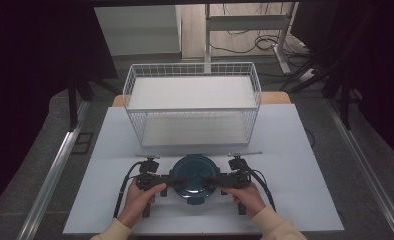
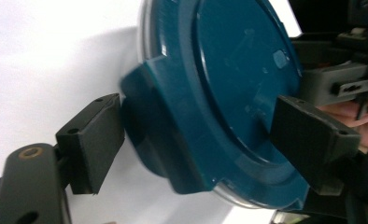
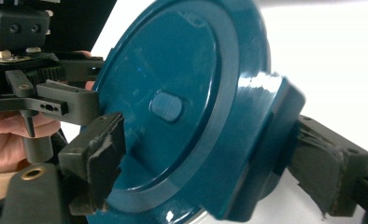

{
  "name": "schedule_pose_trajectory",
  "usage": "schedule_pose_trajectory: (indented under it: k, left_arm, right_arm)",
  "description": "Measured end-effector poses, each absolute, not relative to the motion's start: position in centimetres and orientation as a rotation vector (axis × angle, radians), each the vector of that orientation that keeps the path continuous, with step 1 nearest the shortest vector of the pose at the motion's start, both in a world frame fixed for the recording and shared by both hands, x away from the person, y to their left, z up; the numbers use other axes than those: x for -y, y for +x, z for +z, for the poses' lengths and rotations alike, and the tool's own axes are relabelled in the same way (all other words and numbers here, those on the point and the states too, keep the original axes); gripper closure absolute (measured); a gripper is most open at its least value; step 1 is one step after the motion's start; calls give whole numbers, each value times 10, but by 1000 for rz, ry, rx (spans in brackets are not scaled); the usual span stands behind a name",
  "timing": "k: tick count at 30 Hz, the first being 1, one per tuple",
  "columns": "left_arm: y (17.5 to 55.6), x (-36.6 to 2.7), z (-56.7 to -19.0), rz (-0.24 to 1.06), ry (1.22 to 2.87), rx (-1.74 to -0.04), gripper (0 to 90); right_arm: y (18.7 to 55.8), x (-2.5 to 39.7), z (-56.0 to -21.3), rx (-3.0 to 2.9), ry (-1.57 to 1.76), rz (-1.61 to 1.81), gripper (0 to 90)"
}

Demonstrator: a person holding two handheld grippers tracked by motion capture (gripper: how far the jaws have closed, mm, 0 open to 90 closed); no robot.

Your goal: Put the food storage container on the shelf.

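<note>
Teal lid (image 1: 194,181), both claws apparently gripping tabs

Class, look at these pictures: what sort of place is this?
Probably a lab or recording workspace: a white table, dark curtains, cables on the floor, and a wire basket set up for gripper work.

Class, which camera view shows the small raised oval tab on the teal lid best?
The right gripper view: the oval tab sits large and sharp at the centre of the teal lid. The left gripper view shows it small and blurred. In the high view the lid is too small to show it.
</note>
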State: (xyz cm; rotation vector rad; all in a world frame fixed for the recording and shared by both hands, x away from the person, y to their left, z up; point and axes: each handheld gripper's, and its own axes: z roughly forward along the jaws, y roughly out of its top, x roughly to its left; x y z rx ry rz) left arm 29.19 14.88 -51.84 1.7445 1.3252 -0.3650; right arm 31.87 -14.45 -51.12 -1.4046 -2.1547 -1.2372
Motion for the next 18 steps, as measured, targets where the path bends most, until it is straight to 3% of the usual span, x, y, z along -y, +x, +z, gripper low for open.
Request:
schedule_pose_trajectory:
  k: [6, 10, 18]
  left_arm:
    - [292, -149, -518, -377, 1720, -1355, 221]
    - [291, -154, -520, -408, 1655, -1383, 285]
    - [278, -153, -509, -345, 1675, -1347, 346]
  right_arm:
    - [319, 148, -512, 2101, -1447, -1227, 219]
    - [320, 153, -513, 2056, -1455, -1241, 263]
    - [311, 158, -507, 2052, -1453, -1293, 327]
